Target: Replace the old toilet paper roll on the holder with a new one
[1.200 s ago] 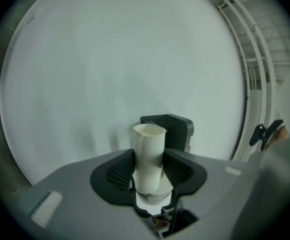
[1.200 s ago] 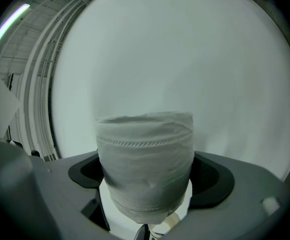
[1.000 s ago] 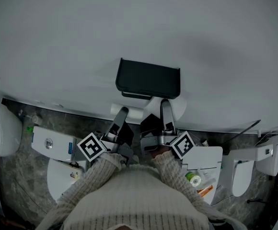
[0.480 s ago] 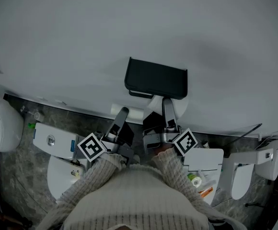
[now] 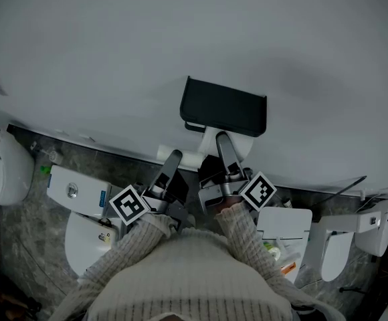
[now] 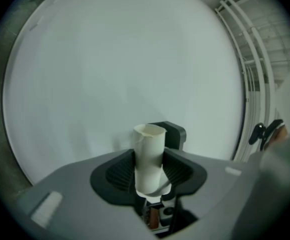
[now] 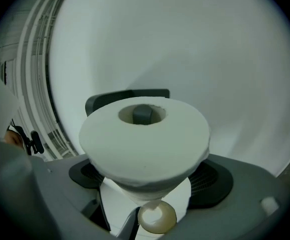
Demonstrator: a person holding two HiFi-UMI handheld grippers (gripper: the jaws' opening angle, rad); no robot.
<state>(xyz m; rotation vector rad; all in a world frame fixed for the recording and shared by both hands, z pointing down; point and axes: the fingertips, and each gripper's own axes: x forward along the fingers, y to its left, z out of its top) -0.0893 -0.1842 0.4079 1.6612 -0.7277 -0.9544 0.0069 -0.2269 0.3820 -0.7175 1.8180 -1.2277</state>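
Head view, left gripper clamps one tube, right gripper clamps one roll

White paper roll, cream cardboard tube, black holder.
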